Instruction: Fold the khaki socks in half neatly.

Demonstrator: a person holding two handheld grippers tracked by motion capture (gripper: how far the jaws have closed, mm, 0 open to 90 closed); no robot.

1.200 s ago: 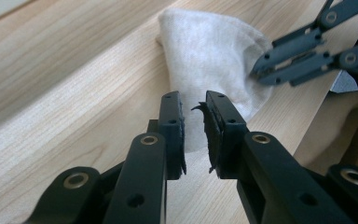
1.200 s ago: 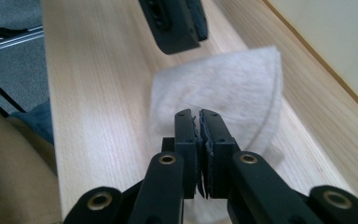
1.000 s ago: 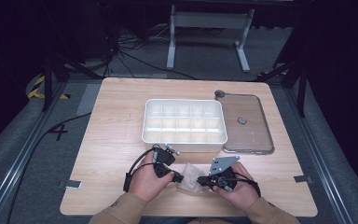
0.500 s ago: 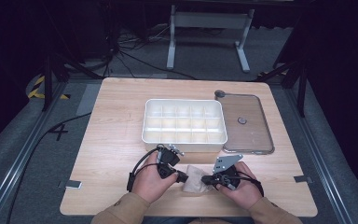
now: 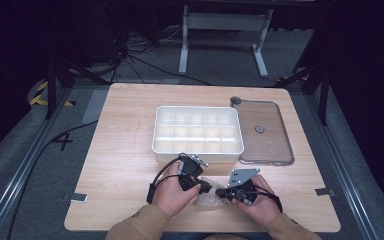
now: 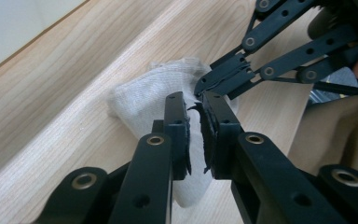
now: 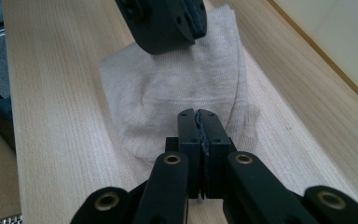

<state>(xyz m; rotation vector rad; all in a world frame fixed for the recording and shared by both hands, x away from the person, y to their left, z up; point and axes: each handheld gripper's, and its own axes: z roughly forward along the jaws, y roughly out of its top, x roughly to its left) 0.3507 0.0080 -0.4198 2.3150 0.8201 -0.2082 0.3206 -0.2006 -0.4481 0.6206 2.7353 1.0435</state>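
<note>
A small beige knit cloth (image 5: 207, 201) lies crumpled on the wooden table (image 5: 120, 150) near its front edge, between two hands. My left gripper (image 5: 206, 188) comes from the left with its jaws pinched on one end of the cloth (image 6: 144, 93); fabric shows in the narrow gap at the left gripper's tips (image 6: 195, 105). My right gripper (image 5: 221, 192) comes from the right, shut on the opposite edge of the cloth (image 7: 177, 79), and its tips (image 7: 198, 116) press together on the fabric. The two sets of tips almost touch.
A white compartment box (image 5: 156, 135) with several cells sits at the table's middle, just behind the hands. Its clear lid (image 5: 272, 145) lies flat to the right of it. A cable loops from the left gripper. Beige sleeves enter from the front edge.
Both grippers have drawn closer together over the cloth, and the cloth has bunched up and shifted slightly toward the front edge.
</note>
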